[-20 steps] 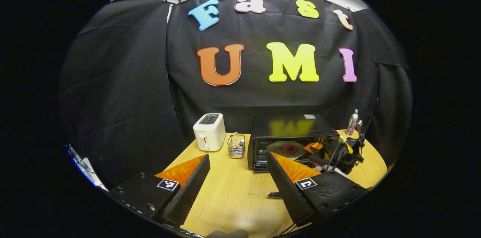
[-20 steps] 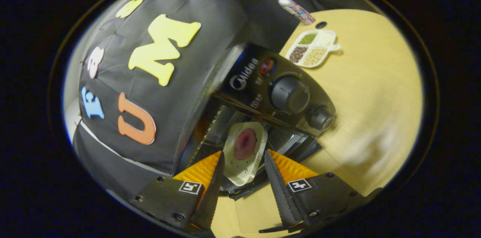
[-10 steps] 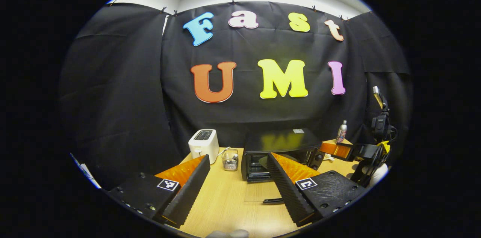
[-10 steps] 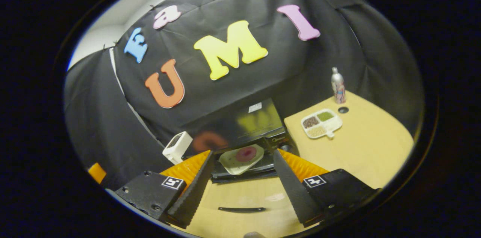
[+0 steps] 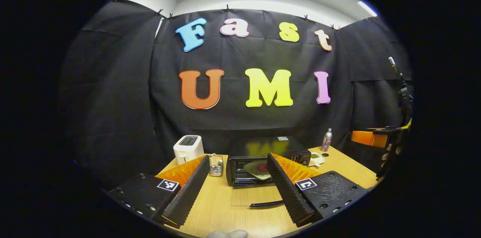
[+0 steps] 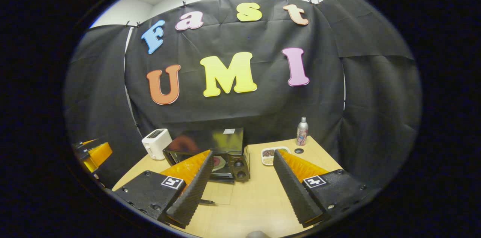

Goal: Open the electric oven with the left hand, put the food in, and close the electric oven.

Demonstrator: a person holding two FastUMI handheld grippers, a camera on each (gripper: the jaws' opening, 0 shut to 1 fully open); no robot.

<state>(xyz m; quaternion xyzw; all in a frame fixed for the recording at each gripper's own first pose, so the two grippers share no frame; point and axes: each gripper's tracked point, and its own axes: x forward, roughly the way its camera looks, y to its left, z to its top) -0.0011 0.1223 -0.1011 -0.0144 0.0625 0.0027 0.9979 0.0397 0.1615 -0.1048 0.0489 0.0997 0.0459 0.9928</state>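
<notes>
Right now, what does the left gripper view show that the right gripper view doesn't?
Left gripper view: a wire basket standing between the toaster and the oven.
Right gripper view: the oven's two knobs on its front panel.
Both: the toaster, the oven with its door down, the plate of food inside, the divided dish and the bottle.

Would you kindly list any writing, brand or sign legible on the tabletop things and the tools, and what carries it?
No words read clearly.
White sticker on the electric oven: too small to read.
Print on the bottle: blurred.
Black-and-white square markers: coded patterns, no words.
</notes>
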